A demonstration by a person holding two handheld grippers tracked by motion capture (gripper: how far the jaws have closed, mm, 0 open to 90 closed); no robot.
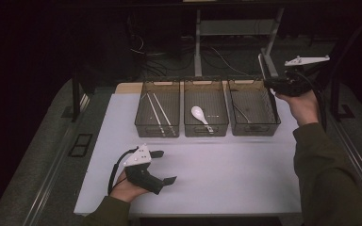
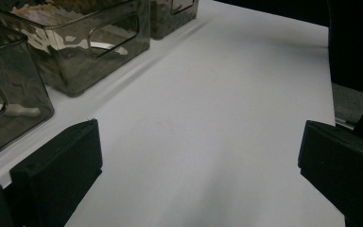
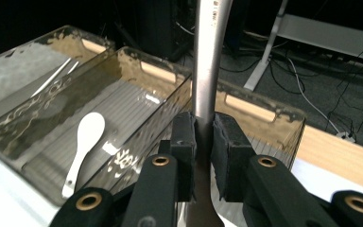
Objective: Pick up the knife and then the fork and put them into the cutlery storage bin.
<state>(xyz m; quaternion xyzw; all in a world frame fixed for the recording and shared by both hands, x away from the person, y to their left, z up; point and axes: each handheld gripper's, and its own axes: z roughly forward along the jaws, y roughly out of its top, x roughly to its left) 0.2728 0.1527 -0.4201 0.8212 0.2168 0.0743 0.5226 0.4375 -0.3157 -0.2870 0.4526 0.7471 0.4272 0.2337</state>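
My right gripper (image 1: 269, 84) is held up over the right-hand bin (image 1: 254, 133), shut on a long metal utensil (image 1: 263, 66) that stands upright. In the right gripper view the pads of that gripper (image 3: 203, 137) press the utensil's shiny handle (image 3: 207, 56) from both sides. A white spoon (image 1: 199, 113) lies in the middle bin (image 1: 205, 133); it also shows in the right gripper view (image 3: 86, 137). My left gripper (image 1: 165, 167) rests on the white table (image 1: 226, 174) at the front left, open with nothing between its jaws (image 2: 196, 175).
Three smoky see-through bins stand in a row at the back of the table. The left bin (image 1: 141, 117) holds chopsticks (image 1: 160, 113); a thin metal piece (image 1: 241, 113) lies in the right one. Bin walls (image 2: 75, 71) stand to the left gripper's left. Behind the table are desk legs and cables.
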